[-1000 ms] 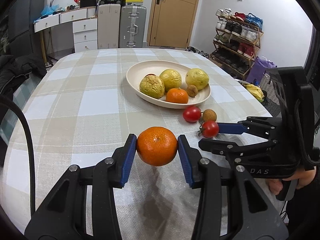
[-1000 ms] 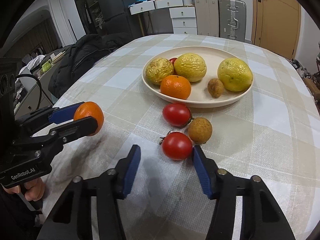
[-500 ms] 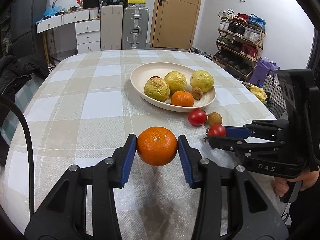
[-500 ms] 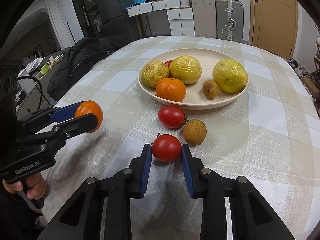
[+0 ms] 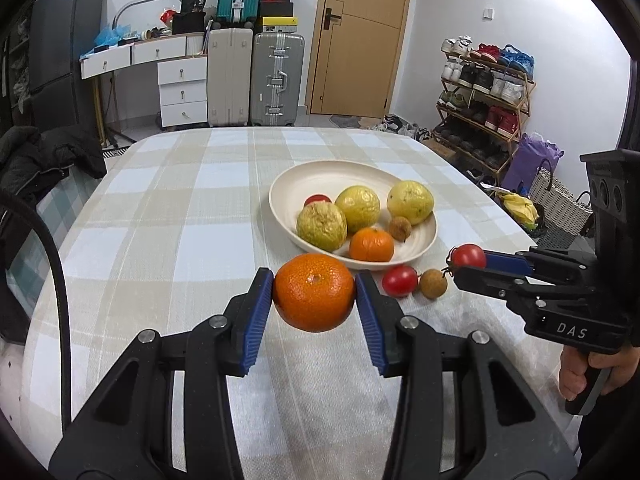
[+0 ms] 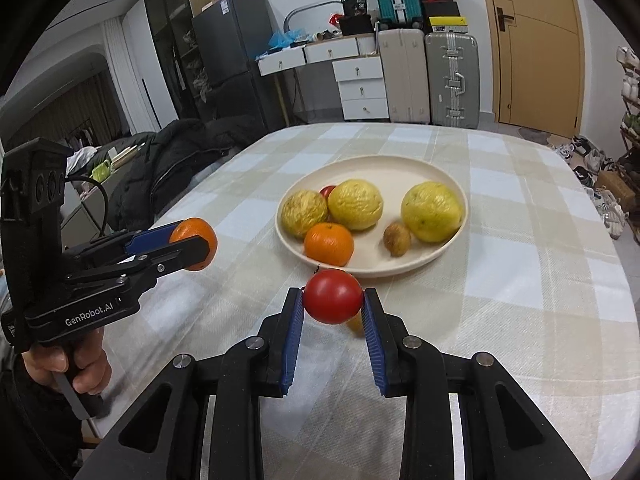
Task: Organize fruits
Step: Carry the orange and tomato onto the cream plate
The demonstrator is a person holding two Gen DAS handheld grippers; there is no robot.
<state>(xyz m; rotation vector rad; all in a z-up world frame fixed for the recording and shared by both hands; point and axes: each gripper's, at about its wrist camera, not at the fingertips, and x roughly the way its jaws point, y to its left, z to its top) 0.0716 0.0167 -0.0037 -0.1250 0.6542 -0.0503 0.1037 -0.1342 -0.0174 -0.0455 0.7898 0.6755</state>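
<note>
My left gripper (image 5: 314, 298) is shut on an orange mandarin (image 5: 314, 298) and holds it above the table, short of the plate; it also shows in the right wrist view (image 6: 194, 244). My right gripper (image 6: 333, 297) is shut on a red tomato (image 6: 333, 297) lifted off the cloth; it also shows in the left wrist view (image 5: 468, 256). The cream plate (image 5: 320, 172) holds three yellow-green fruits, a mandarin (image 5: 371, 244), a small brown fruit (image 5: 400, 228) and a half-hidden red tomato (image 5: 317, 199). A second tomato (image 5: 399, 280) and a brown longan (image 5: 433, 283) lie on the cloth in front of the plate.
The table wears a beige and white checked cloth (image 5: 180, 208). A black jacket (image 6: 176, 160) lies by its left edge. Suitcases (image 5: 276, 80), drawers and a shoe rack (image 5: 484, 92) stand beyond the table.
My right gripper closed on the near tomato and lifted it off the cloth. My left gripper kept hold of the mandarin and rose a little.
</note>
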